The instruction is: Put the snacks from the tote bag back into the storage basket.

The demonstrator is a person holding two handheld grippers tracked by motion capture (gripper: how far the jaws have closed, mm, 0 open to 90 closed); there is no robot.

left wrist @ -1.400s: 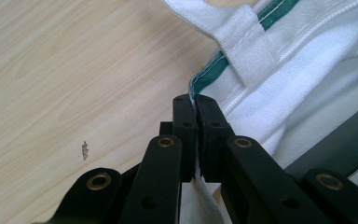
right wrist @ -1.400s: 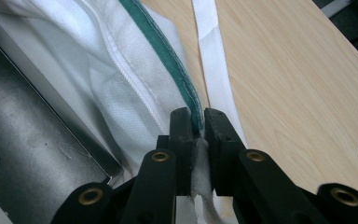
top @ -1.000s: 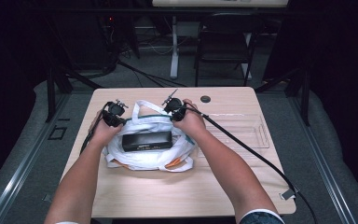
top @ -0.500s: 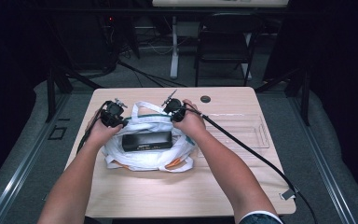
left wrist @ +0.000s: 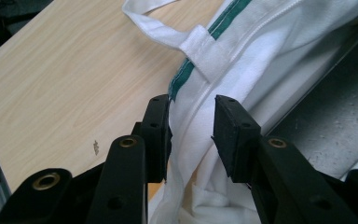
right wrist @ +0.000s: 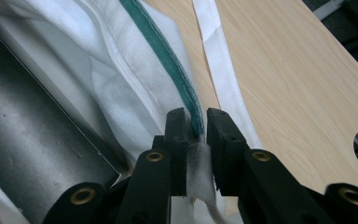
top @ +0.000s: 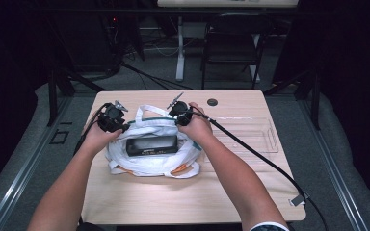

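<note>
Centre of the high view, a white cloth bag (top: pixel 149 147) sits slumped on the wooden surface (top: pixel 231 192), with a dark flat box (top: pixel 151 144) lying in its open mouth. At the left of the bag, the left gripper (top: pixel 110 119) works the rim: in the left gripper view its jaws have just been opening and now stand apart, the green-edged rim (left wrist: pixel 193 116) hanging loose between them, brushing one pad at most, not pinched. At the upper right of the bag, the right gripper (top: pixel 179 111) has also eased its jaws a touch, yet in the right gripper view the green hem (right wrist: pixel 193 119) and a fold of white cloth are caught between the two pads, so that side reads as gripped. This fabric looks thin, limp and light; it will sag, fold and slide rather than hold a shape, so a shallow pinch may slip off. The stitched hem and the sewn strap (left wrist: pixel 168 35), upper middle of the left gripper view, look like the firmest places to take hold. The box looks stiff and heavier, likely to drag the bag down when lifted. A clear tray (top: pixel 250 137) lies to the right.
</note>
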